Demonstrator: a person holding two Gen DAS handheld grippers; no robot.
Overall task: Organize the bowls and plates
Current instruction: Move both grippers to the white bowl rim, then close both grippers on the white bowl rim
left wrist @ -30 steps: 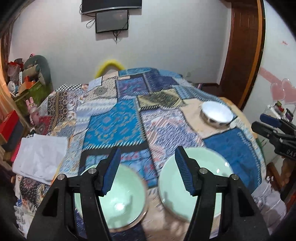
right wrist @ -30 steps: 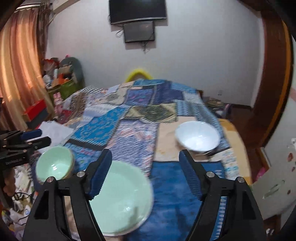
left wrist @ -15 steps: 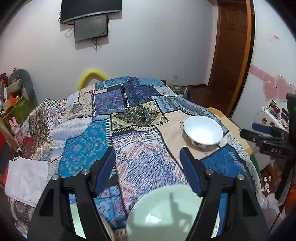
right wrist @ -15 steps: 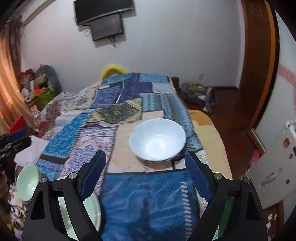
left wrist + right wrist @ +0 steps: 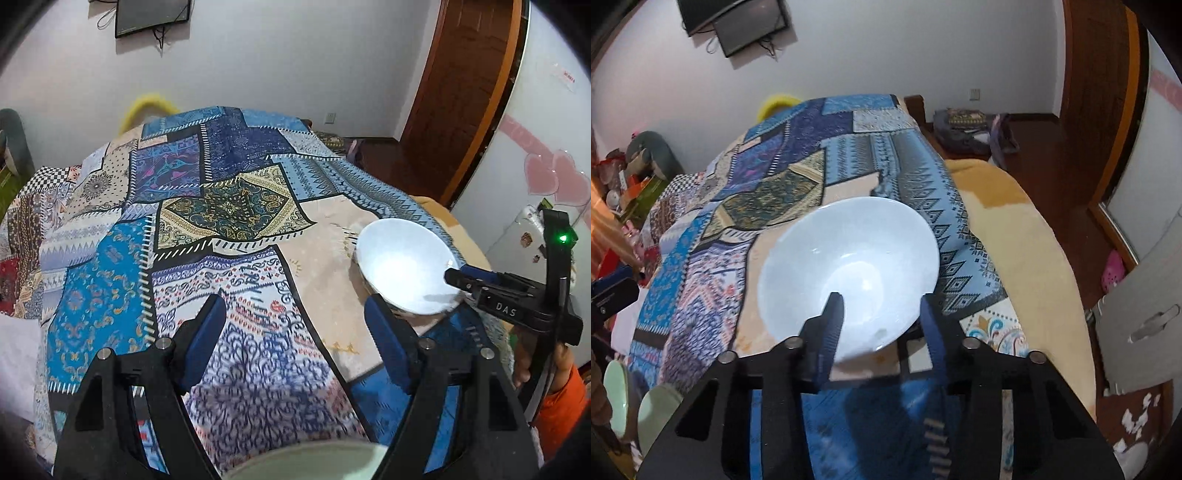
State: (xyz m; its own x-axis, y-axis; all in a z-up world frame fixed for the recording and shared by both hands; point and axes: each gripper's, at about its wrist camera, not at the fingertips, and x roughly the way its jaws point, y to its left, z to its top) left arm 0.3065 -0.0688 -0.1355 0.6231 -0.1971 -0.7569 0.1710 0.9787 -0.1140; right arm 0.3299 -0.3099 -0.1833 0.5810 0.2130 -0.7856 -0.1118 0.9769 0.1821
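Your right gripper (image 5: 882,314) straddles the white bowl's (image 5: 849,266) near rim, grip unconfirmed; left gripper (image 5: 295,332) spread, empty.

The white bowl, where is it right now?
In the right wrist view, the white bowl sits on the patchwork bedspread, its near rim between the right gripper fingers.

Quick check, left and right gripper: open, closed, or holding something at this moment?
Left gripper: open, empty above the patchwork cloth.
Right gripper: fingers straddle the white bowl rim; a firm grip cannot be told.
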